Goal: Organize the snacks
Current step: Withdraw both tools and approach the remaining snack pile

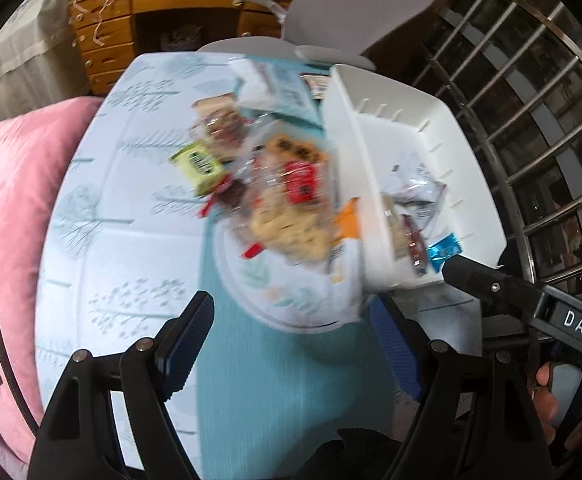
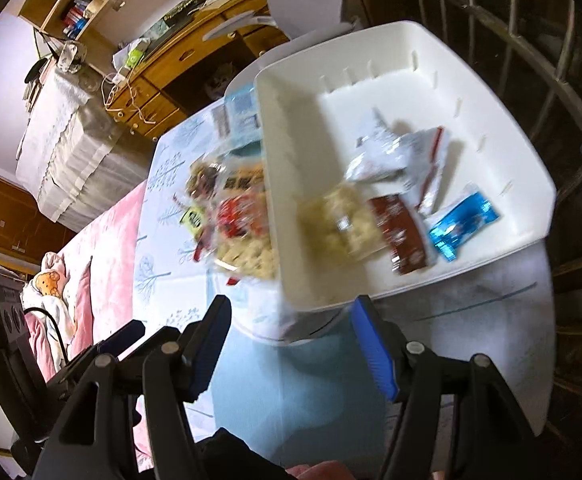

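Observation:
A loose pile of snack packets (image 1: 283, 200) lies on a patterned white plate (image 1: 291, 304), blurred by motion. To its right stands a white plastic bin (image 1: 355, 152) holding several packets: a clear bag of pale snacks (image 2: 343, 228), a brown packet (image 2: 401, 232), a blue packet (image 2: 463, 220) and silvery-white ones (image 2: 395, 152). My left gripper (image 1: 291, 344) hangs open over the plate's near rim with nothing between its fingers. My right gripper (image 2: 291, 348) stands open and holds nothing, above the bin's (image 2: 287, 160) near corner. The same pile (image 2: 235, 216) shows left of the bin.
The plate rests on a teal placemat (image 1: 271, 392) over a tree-print tablecloth (image 1: 131, 240). A pink cushion (image 1: 11, 200) lies left of the table. A grey chair (image 1: 351, 0) and a wooden desk (image 1: 111, 32) stand behind it, with a metal grille (image 1: 531, 80) at right.

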### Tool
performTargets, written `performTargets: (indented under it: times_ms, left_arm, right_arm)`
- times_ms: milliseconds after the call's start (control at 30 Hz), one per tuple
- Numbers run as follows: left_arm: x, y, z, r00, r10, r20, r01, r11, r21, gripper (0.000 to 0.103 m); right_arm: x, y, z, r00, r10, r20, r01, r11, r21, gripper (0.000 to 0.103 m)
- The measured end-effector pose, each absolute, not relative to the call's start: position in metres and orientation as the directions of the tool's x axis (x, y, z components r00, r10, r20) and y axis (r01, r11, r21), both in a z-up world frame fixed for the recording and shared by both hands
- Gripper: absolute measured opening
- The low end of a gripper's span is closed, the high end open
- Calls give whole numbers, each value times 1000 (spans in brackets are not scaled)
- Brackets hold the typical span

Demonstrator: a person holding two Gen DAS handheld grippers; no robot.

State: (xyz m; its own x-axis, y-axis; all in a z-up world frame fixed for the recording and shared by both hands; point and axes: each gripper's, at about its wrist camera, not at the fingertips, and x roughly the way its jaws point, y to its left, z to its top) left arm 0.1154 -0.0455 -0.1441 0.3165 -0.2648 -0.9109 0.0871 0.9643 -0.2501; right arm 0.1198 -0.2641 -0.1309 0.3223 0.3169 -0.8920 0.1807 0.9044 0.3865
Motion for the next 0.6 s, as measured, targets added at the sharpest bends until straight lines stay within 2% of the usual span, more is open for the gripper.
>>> performTargets:
  times_ms: [267, 600]
  left_arm:
    - [116, 12, -137, 291, -269, -918, 134, 962, -239, 80]
    - [130, 49, -122, 233, -311, -921, 343, 913, -221, 81]
  right_arm:
    - [116, -214, -132, 335, 281, -900, 267, 887, 376, 63]
    - [93, -176, -134, 395, 185, -900, 448, 817, 364, 63]
